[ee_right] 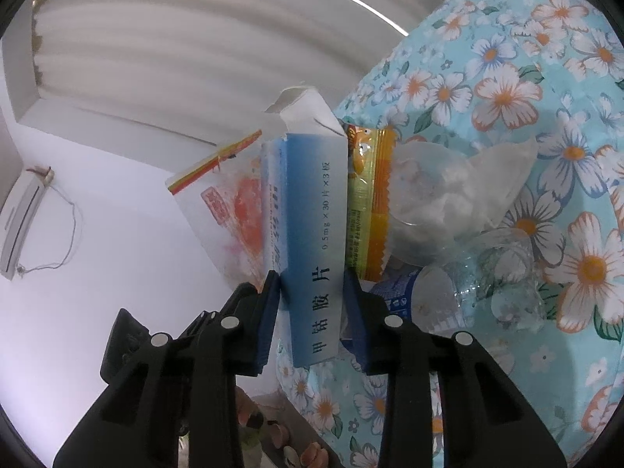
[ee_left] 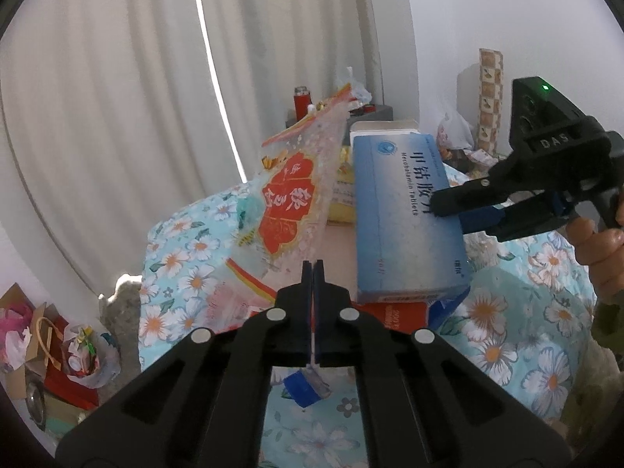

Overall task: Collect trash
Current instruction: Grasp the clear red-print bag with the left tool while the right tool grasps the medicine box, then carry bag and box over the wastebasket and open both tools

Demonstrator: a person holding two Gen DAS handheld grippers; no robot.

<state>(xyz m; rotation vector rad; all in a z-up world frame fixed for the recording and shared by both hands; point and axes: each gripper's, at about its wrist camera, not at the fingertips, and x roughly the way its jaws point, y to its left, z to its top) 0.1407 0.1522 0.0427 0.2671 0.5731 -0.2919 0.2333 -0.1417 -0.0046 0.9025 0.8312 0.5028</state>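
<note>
The right tongs [ee_right: 312,292] clamp the blue medicine box [ee_right: 312,234] between both fingers. The left tongs [ee_left: 312,273] are pressed together on the edge of the clear printed bag [ee_left: 288,210], just left of the box.

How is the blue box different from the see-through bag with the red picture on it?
The blue medicine box is stiff, solid-coloured cardboard; the clear plastic bag is thin, floppy and see-through. The box has blue-and-white printing, the bag a red label and red-yellow strip. The right gripper pinches the box between its fingers; the left gripper pinches the bag's edge. Both are held up above the flowery cloth.
</note>
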